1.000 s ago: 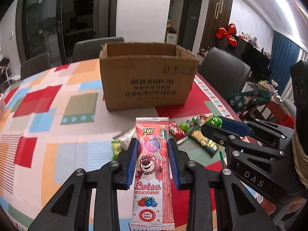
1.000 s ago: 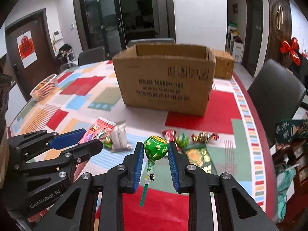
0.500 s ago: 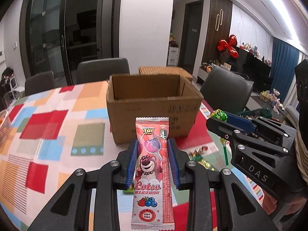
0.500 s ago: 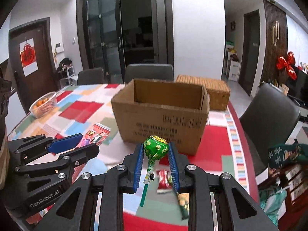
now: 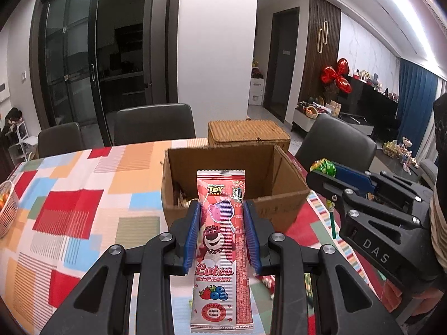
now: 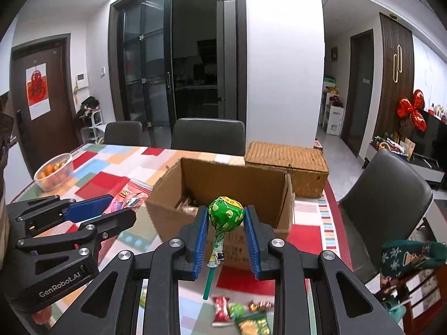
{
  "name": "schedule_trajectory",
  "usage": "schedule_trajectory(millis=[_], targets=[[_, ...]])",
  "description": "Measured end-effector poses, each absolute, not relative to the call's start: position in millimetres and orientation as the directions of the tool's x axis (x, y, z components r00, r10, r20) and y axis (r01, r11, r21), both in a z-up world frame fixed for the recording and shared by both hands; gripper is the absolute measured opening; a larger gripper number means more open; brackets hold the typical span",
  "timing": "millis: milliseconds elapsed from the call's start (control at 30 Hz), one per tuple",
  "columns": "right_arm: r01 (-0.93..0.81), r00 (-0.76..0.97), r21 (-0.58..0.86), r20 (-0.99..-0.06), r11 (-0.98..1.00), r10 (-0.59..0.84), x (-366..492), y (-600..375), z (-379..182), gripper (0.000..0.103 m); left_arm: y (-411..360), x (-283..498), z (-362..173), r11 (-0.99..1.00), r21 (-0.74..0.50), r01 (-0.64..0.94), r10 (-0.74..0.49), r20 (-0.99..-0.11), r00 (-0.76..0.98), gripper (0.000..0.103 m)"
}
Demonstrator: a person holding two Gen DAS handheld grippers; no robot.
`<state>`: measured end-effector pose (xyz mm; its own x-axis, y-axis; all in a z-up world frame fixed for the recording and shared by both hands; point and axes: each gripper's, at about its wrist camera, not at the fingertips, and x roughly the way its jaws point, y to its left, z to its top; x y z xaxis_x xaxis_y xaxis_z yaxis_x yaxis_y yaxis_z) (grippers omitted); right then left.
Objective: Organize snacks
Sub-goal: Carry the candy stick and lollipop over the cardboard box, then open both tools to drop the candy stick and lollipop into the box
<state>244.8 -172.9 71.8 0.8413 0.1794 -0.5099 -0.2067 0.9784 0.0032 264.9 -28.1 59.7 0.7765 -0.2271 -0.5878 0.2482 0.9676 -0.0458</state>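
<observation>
My left gripper (image 5: 222, 220) is shut on a pink Lotso snack packet (image 5: 220, 254), held upright just in front of the open cardboard box (image 5: 282, 215). To its right, my right gripper (image 6: 226, 226) is shut on a green lollipop (image 6: 226, 214) whose green stick hangs down; it also hovers near the box's (image 6: 167, 209) front wall. The right gripper (image 5: 325, 171) with the lollipop (image 5: 324, 166) shows at the right of the left wrist view. The left gripper (image 6: 117, 206) with the packet (image 6: 130, 195) shows at the left of the right wrist view. Some items lie inside the box.
Loose wrapped candies (image 6: 240, 311) lie on the patchwork tablecloth (image 5: 69, 209) below the grippers. A wicker basket (image 6: 287, 164) stands behind the box. A bowl of oranges (image 6: 54, 171) sits at the far left. Dark chairs (image 6: 208, 136) surround the table.
Both grippers have risen and moved toward the box with their snacks still held. The box's inside has come into view and the candies on the table have dropped low in the frame.
</observation>
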Motion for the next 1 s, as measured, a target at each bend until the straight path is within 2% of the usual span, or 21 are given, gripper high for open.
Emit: schedule_trajectory(millis=[300,733,767,800,833,867,1000], targets=[[-0.192,0.811,0.018,-0.560,0.981,0.168,300,-178,73,0.027,-32,330,70,0.963,-0.099,0.252,-0.258,-0.617,0.744,0.032],[-0.130,0.778,0.029,-0.617,0.991,0.120,362,-185,70,0.027,-46,402,62,0.974,0.008,0.225,-0.164,-0.660,0.733,0.033],[-0.127,0.775,0.030,-0.620,0.991,0.118,366,-184,70,0.027,-47,407,63,0.977,0.016,0.214,-0.151,-0.661,0.735,0.036],[-0.122,0.774,0.033,-0.622,0.992,0.117,370,-184,69,0.028,-48,409,63,0.980,0.031,0.195,-0.126,-0.662,0.739,0.047],[-0.119,0.775,0.030,-0.622,0.992,0.112,374,-182,69,0.030,-47,410,63,0.984,0.045,0.174,-0.101,-0.661,0.743,0.052],[-0.113,0.774,0.010,-0.626,0.994,0.094,377,-181,69,0.038,-46,408,62,0.985,0.053,0.166,-0.091,-0.654,0.751,0.055],[-0.105,0.787,-0.028,-0.613,0.994,0.066,366,-179,67,0.046,-41,390,57,0.983,0.087,0.160,-0.066,-0.648,0.759,0.055]])
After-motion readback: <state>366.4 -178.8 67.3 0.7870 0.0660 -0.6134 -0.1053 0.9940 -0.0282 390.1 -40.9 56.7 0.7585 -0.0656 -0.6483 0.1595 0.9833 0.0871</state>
